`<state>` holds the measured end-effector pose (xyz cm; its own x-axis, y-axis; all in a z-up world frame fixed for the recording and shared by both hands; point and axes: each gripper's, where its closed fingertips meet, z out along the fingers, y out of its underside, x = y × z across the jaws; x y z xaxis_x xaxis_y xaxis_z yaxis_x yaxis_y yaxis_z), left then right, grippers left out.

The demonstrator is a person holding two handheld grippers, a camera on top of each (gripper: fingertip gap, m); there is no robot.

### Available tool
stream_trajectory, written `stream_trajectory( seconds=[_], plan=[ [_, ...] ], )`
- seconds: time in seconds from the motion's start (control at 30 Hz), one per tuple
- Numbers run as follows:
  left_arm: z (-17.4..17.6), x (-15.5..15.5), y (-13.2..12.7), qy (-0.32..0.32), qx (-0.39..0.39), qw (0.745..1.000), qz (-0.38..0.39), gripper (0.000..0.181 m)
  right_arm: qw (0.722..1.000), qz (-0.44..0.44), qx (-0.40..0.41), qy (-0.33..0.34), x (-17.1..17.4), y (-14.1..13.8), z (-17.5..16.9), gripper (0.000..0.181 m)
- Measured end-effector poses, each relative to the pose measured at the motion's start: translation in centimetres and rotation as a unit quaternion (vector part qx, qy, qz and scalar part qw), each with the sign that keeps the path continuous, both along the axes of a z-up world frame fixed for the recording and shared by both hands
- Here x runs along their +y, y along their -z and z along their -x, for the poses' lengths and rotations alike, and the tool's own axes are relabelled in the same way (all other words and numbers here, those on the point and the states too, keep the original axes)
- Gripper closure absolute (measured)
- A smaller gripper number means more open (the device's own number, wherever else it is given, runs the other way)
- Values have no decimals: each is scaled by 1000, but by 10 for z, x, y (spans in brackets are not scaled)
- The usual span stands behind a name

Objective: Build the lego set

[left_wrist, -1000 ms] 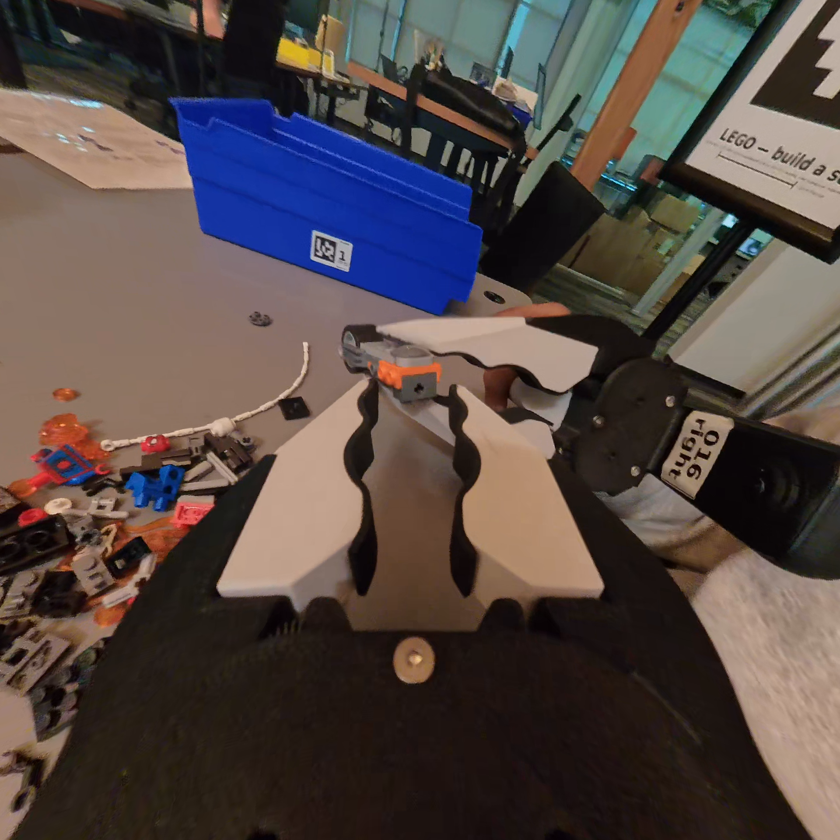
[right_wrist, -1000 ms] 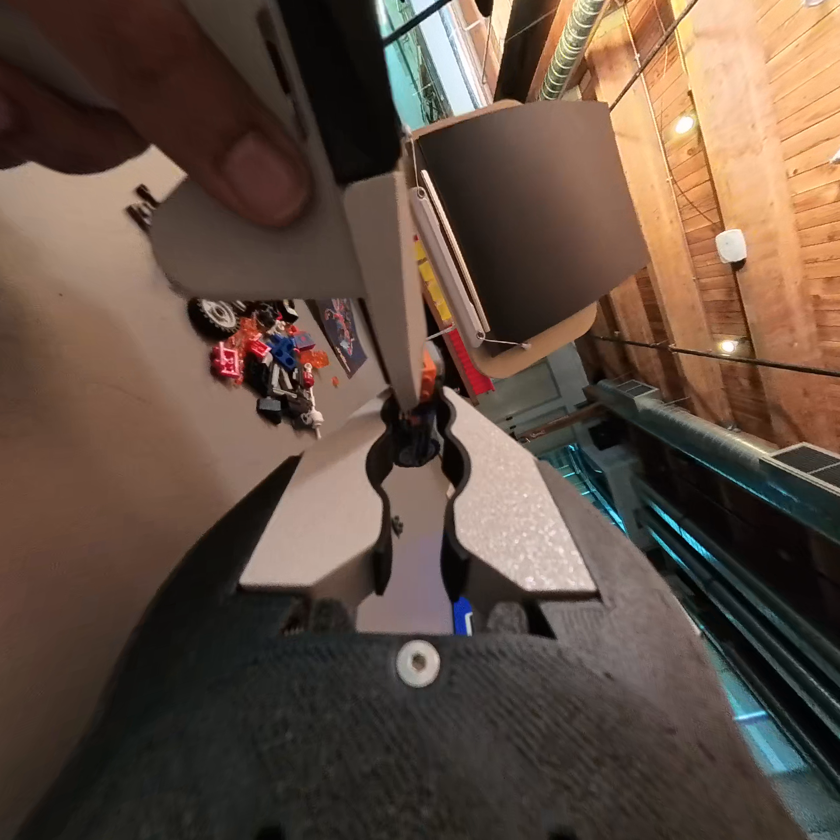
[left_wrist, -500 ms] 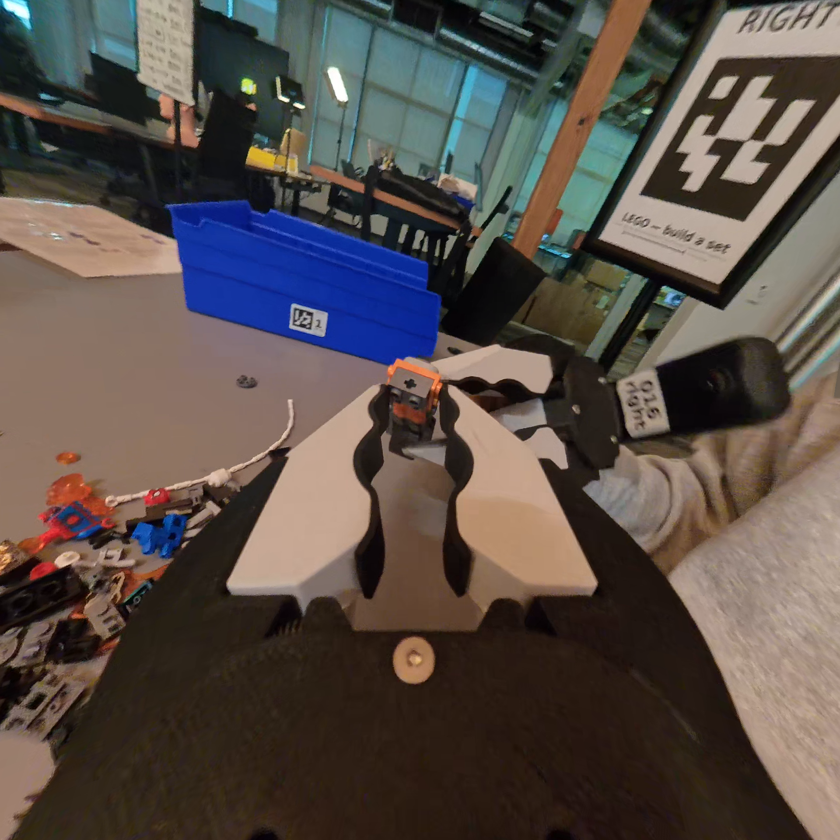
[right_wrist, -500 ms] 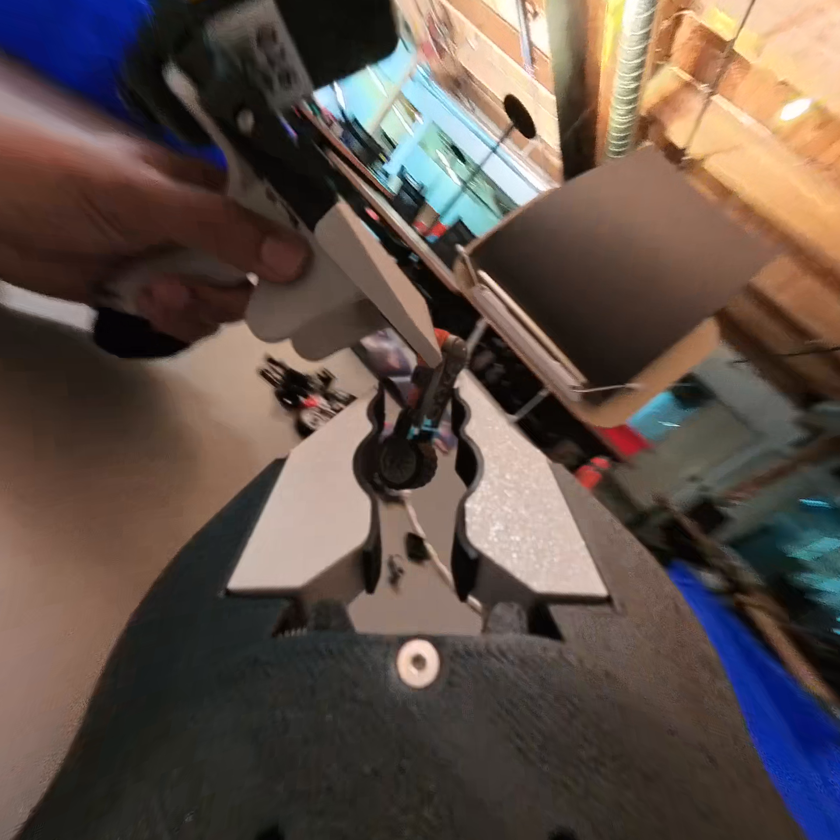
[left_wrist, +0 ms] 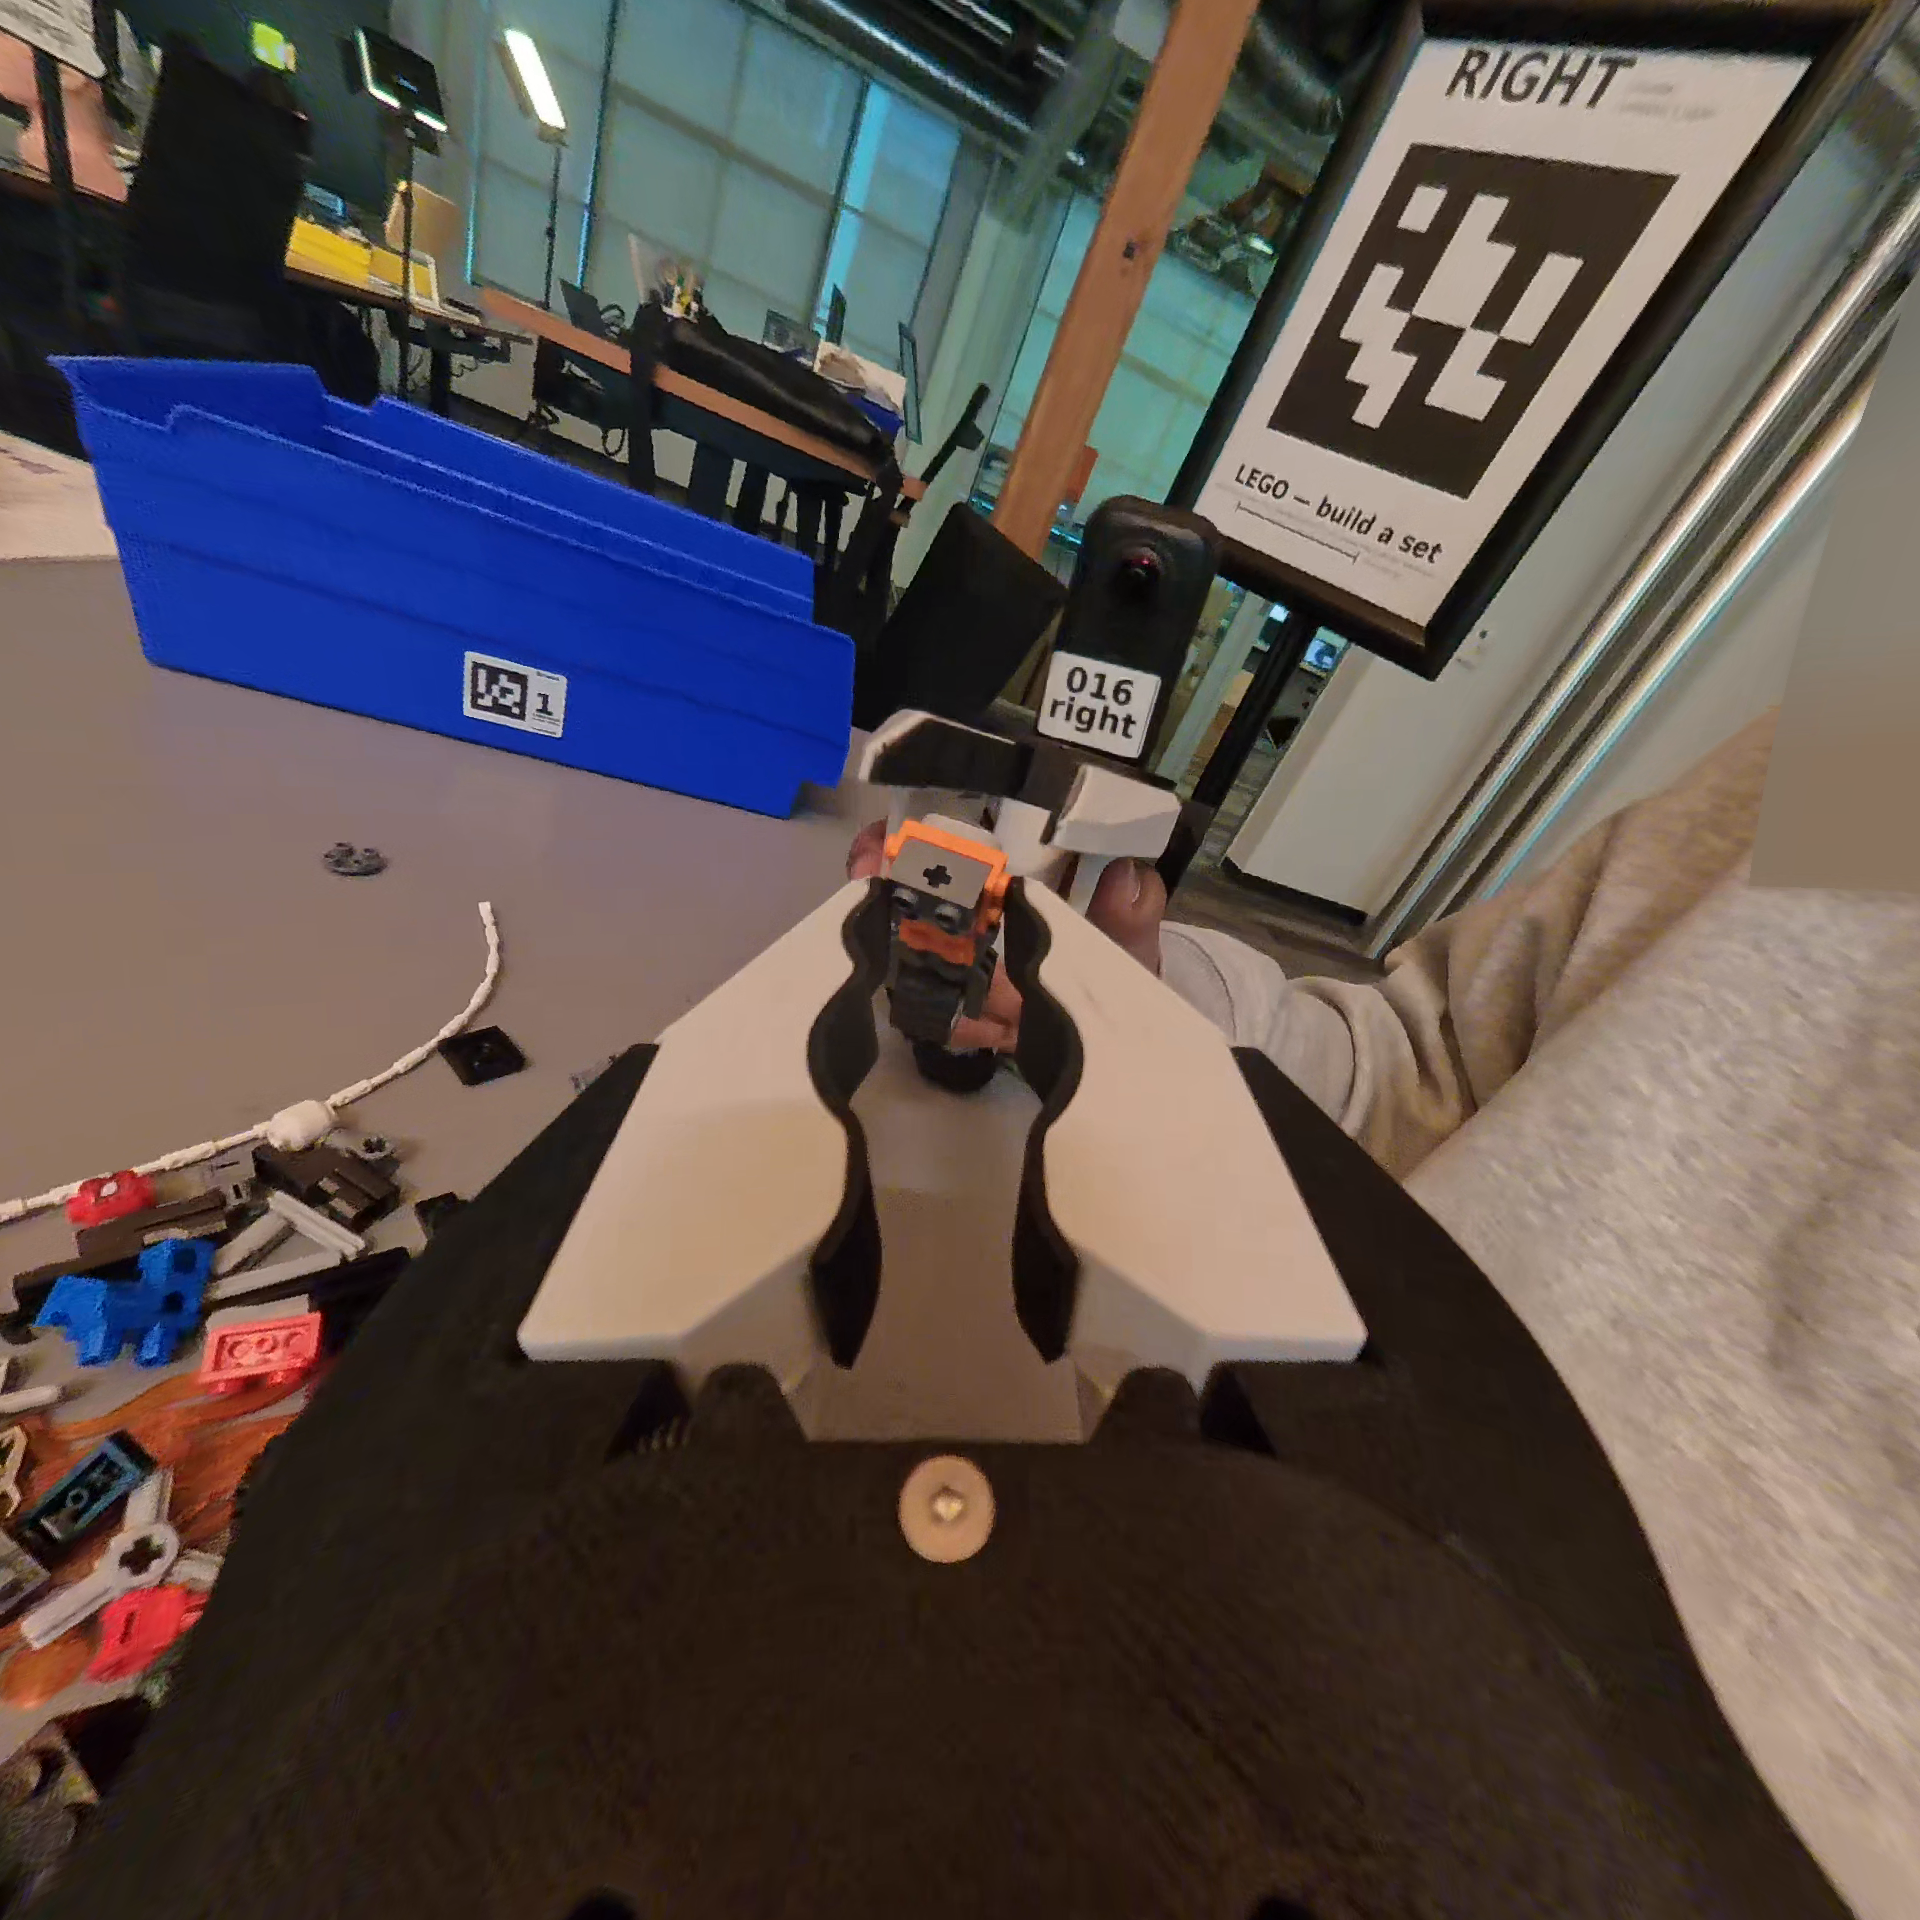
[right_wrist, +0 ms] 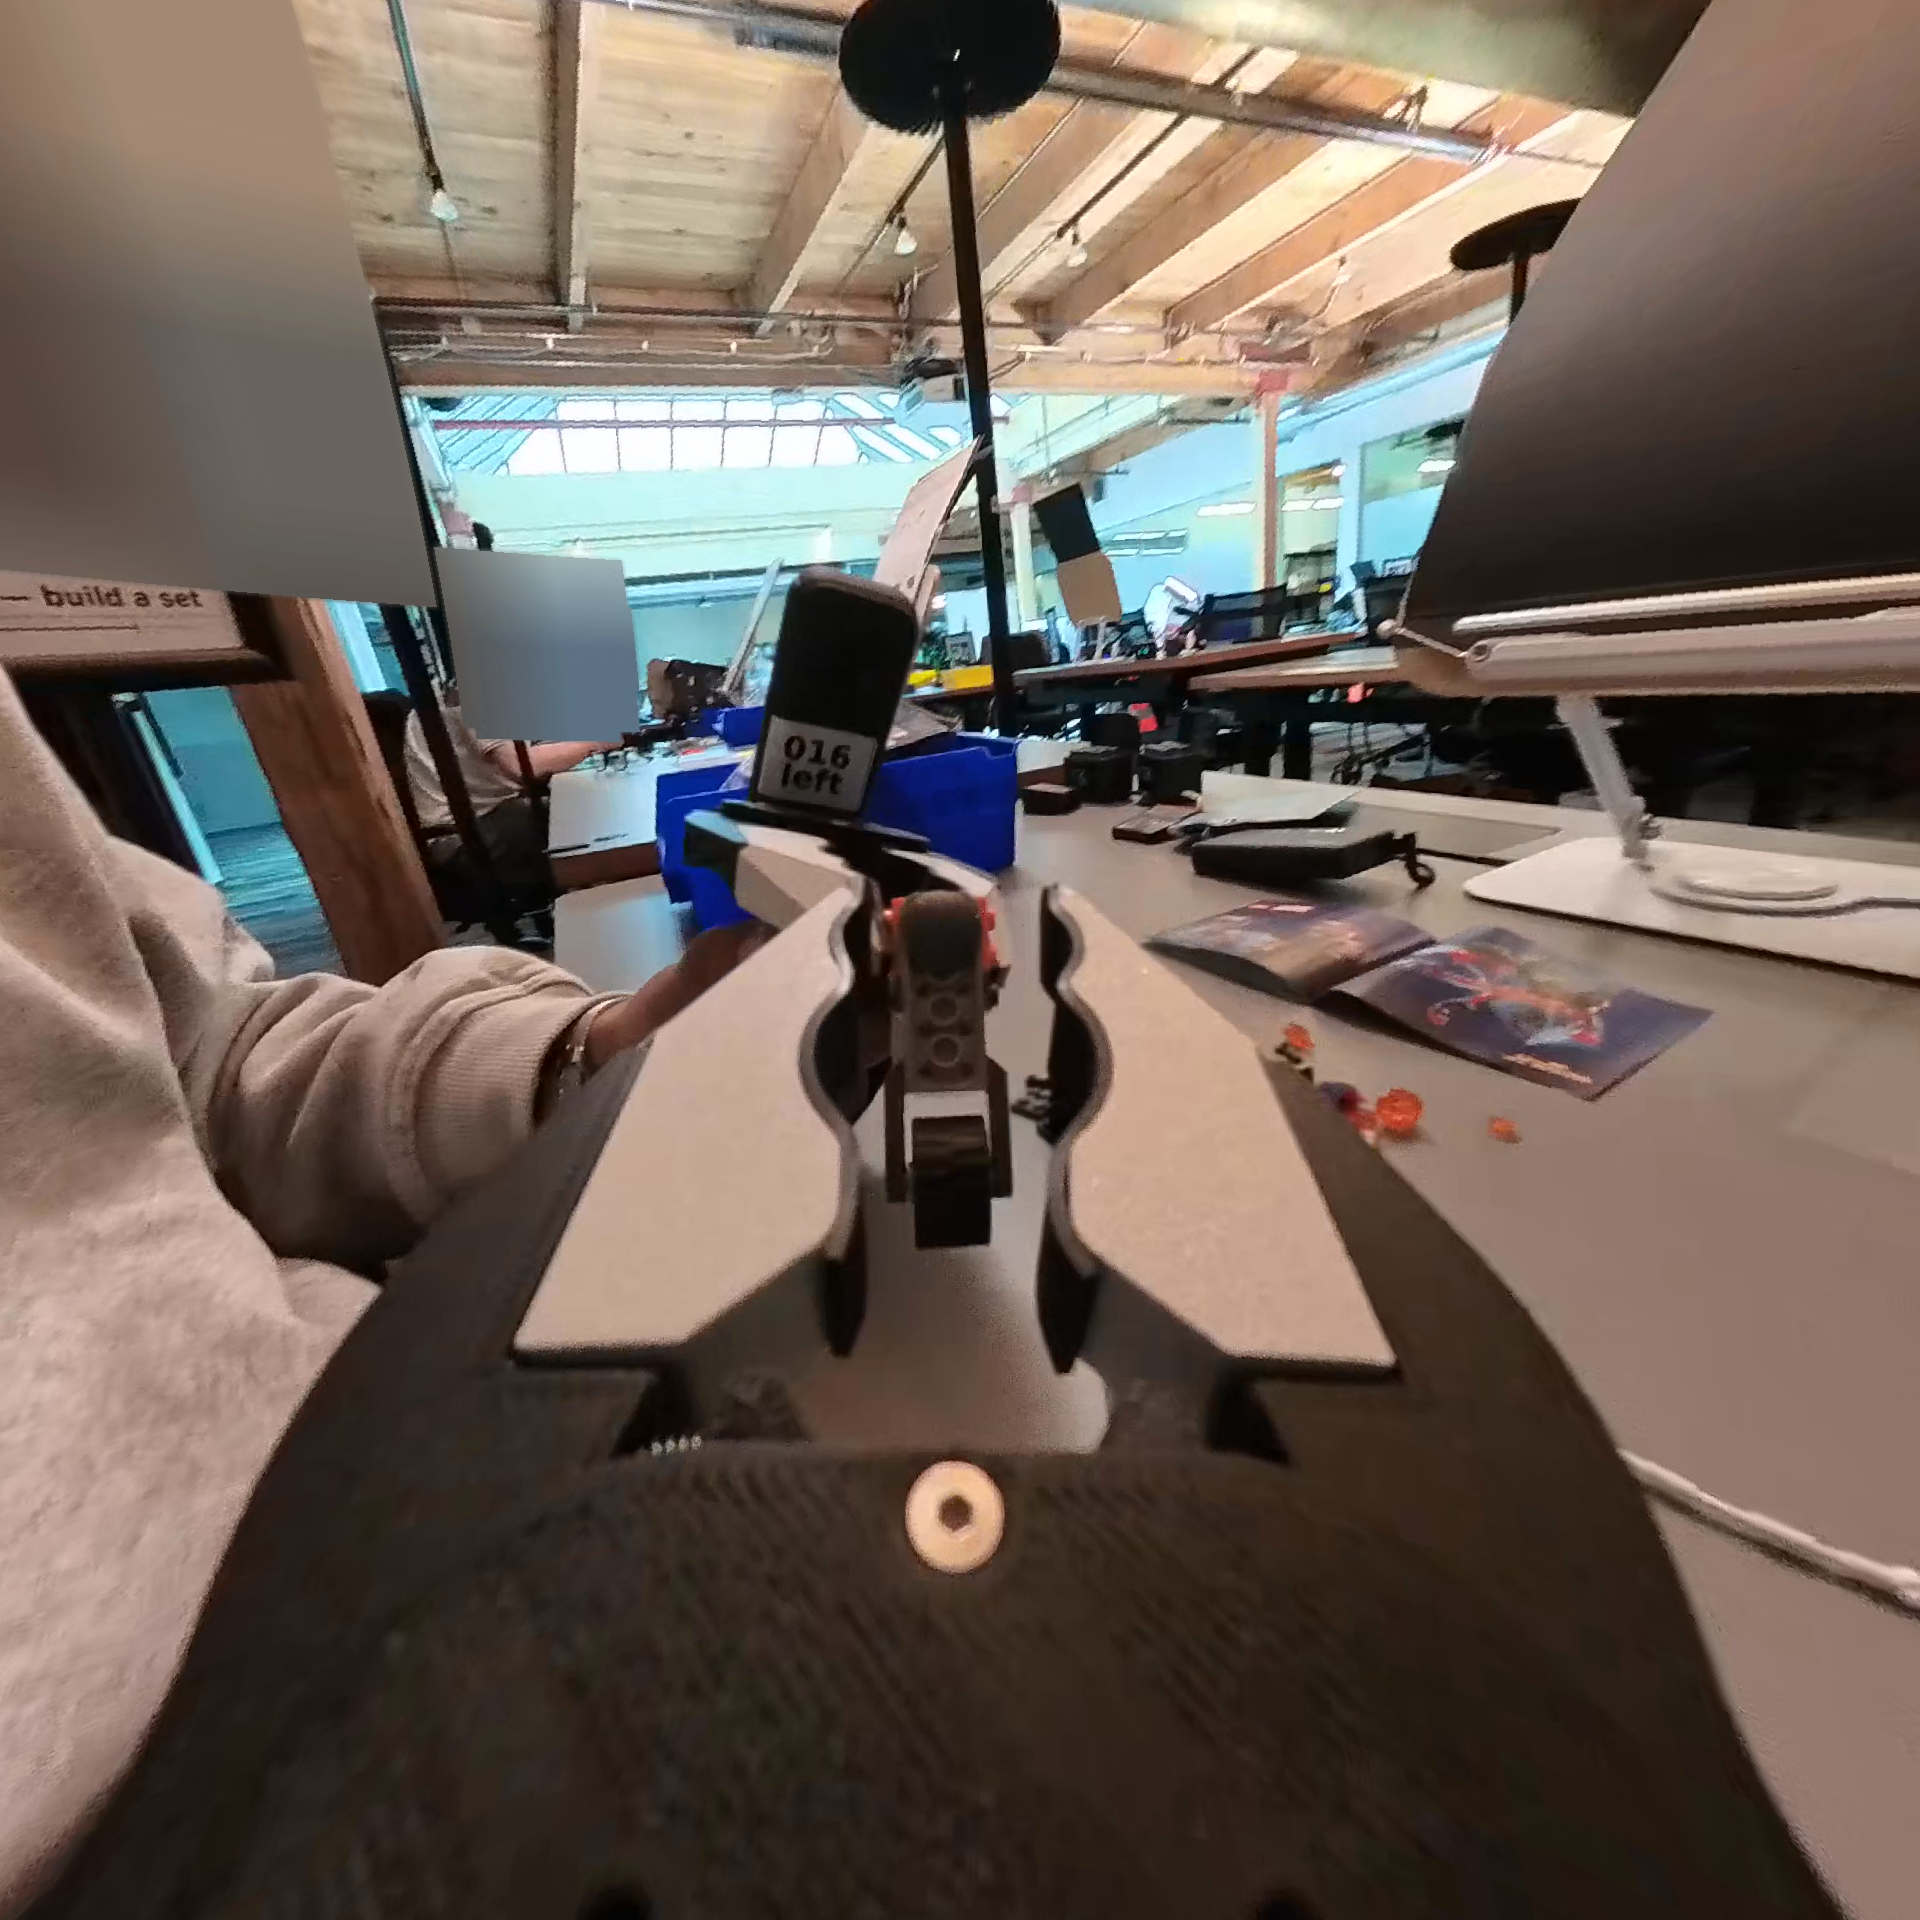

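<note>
A small brick build (left_wrist: 940,883), orange, grey and black with a black wheel, sits between the fingertips of my left gripper (left_wrist: 940,904), which is shut on it above the grey table (left_wrist: 208,831). The right gripper (left_wrist: 997,810) faces it from just beyond, held in a hand. In the right wrist view the build (right_wrist: 940,1029) lies lengthwise between the fingers of my right gripper (right_wrist: 951,914), wheel end nearest the camera. A gap shows beside it, so the jaws stand open around it. The left gripper (right_wrist: 821,883) holds its far end.
A blue bin (left_wrist: 468,582) stands at the back of the table. Loose bricks (left_wrist: 156,1330) and a white cord (left_wrist: 416,1060) lie at the left. A booklet (right_wrist: 1455,987), orange bits (right_wrist: 1392,1107) and a monitor stand (right_wrist: 1714,883) are at the right. A grey sleeve (left_wrist: 1558,1039) is close by. Both grippers' tips are close together, under 4 cm apart.
My left gripper has closed on the build and raised it. My right gripper has swung from pointing up and sideways to level, facing the left one, and no longer grips the wheel.
</note>
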<state>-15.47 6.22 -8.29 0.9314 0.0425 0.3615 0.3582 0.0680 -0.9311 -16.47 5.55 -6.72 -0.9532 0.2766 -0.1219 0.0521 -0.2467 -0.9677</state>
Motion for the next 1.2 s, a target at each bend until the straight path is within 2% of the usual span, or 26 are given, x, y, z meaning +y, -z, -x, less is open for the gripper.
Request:
stream_trajectory(
  seconds=[0.1,0.33,0.5,0.57,0.63,0.73,0.93,1.2],
  plan=[
    [-3,1,-2,7,4,1000,-4,162,1000,5,-6,-14,1,-1,-2,164],
    [-4,2,-1,-4,28,1000,10,162,999,-1,-10,-33,-1,1,-7,167],
    [-5,4,1,-18,60,998,31,162,998,-6,-29,-54,0,3,-10,165],
    [-5,4,2,-20,62,997,36,161,997,-16,-32,-63,-1,5,-12,159],
    [-7,5,2,-11,56,998,32,162,998,-19,-32,-56,1,5,-10,167],
    [-6,6,3,-17,64,997,39,162,997,-26,-33,-58,2,7,-9,167],
    [-1,4,2,-35,58,997,36,161,999,-31,-7,-13,1,5,-4,168],
    [7,1,-2,-73,55,995,29,163,999,-7,-37,-10,6,3,3,169]
  ],
)
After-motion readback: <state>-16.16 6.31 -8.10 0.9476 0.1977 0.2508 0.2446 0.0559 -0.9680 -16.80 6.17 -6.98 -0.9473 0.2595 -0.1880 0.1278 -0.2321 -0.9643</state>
